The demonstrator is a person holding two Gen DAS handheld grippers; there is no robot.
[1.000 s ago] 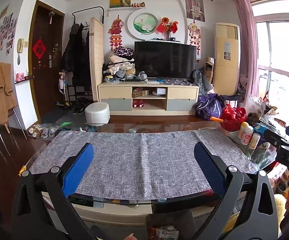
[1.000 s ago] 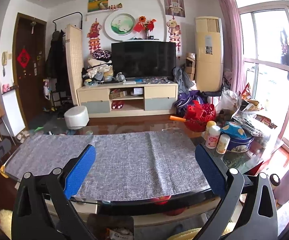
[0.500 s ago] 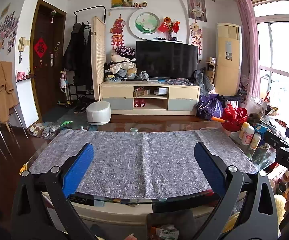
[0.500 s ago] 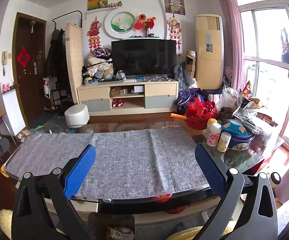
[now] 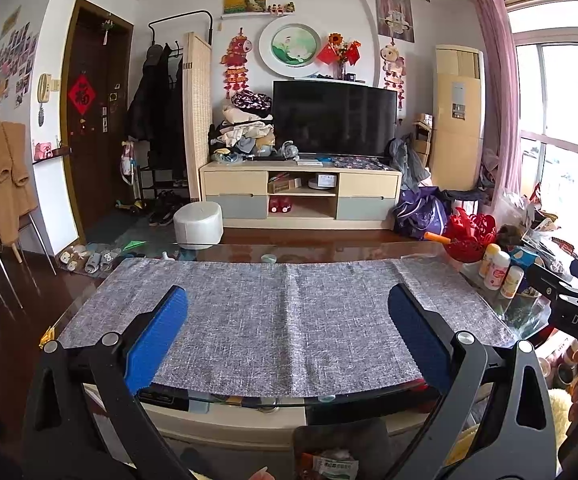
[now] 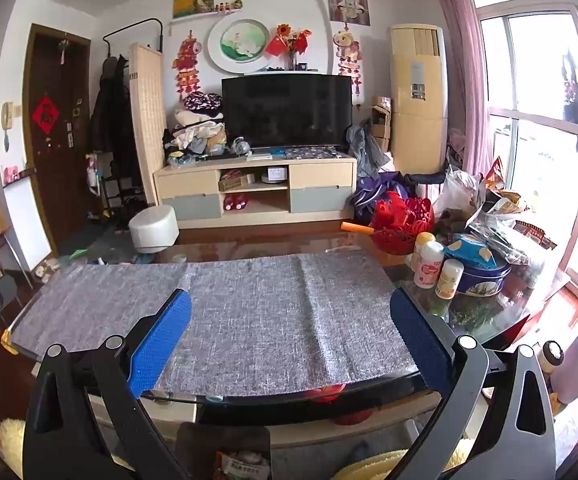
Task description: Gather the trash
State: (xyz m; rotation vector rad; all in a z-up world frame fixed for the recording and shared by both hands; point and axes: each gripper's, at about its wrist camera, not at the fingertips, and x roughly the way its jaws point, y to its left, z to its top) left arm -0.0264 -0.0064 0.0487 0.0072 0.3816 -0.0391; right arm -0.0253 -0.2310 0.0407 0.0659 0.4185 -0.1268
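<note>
1. The left tongs [image 5: 287, 316] stand wide apart, blue pads holding nothing, above the near edge of the glass worktop [image 5: 329, 246].
2. The right tongs [image 6: 289, 322] are likewise spread and unloaded.
3. A grey woven cloth [image 6: 249, 312] covers the worktop.
4. A printed snack wrapper [image 5: 329, 468] lies in a dark container [image 5: 341, 436] below the worktop edge.

A coarse, matt grey woven cloth [image 5: 289, 312] covers a glossy glass table [image 5: 329, 248], the gripper fingers' blue pads [image 5: 157, 340] look rough and textured on matt black plastic arms, and the far cabinet [image 5: 301, 194] is pale smooth wood.
</note>
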